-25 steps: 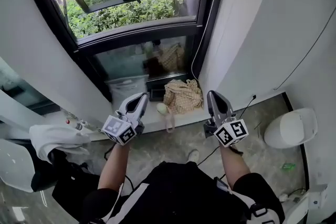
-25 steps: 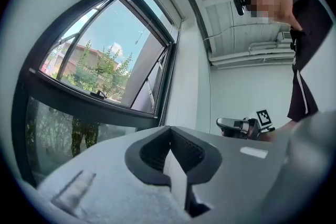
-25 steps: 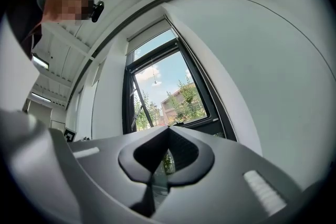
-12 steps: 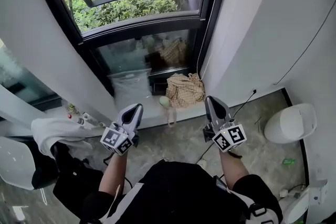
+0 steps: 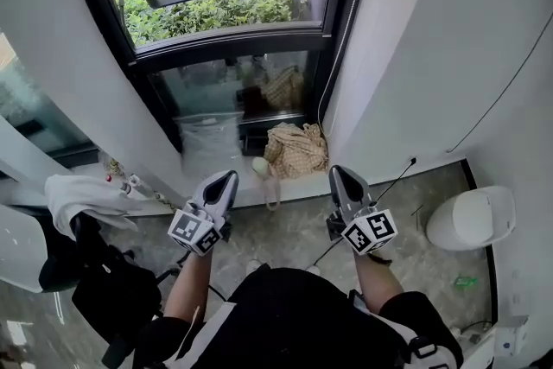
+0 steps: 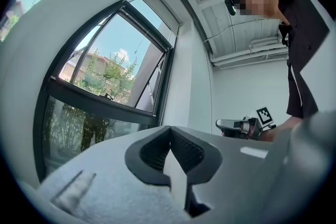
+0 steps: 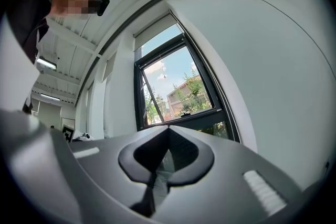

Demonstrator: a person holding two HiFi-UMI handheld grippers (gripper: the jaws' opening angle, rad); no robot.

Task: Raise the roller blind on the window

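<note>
The black-framed window (image 5: 216, 4) fills the top of the head view, with green bushes outside. A pale roller blind (image 7: 155, 29) covers only the top strip of the glass; it also shows as the blind (image 6: 160, 5) in the left gripper view. A thin bead cord (image 5: 333, 56) hangs down the frame's right side. My left gripper (image 5: 228, 178) and right gripper (image 5: 337, 174) are held side by side below the sill, both shut and empty, pointing at the window. Neither touches the cord or the blind.
A beige checked bag (image 5: 295, 149) lies on the low sill. At the left, a white cloth (image 5: 86, 194) is draped over dark things. A white rounded bin (image 5: 471, 218) stands at the right by the wall, and a cable runs across the stone floor (image 5: 285, 233).
Both grippers have drawn back a little from the window and sunk slightly, the left one shifting right. Both have stayed shut and empty.
</note>
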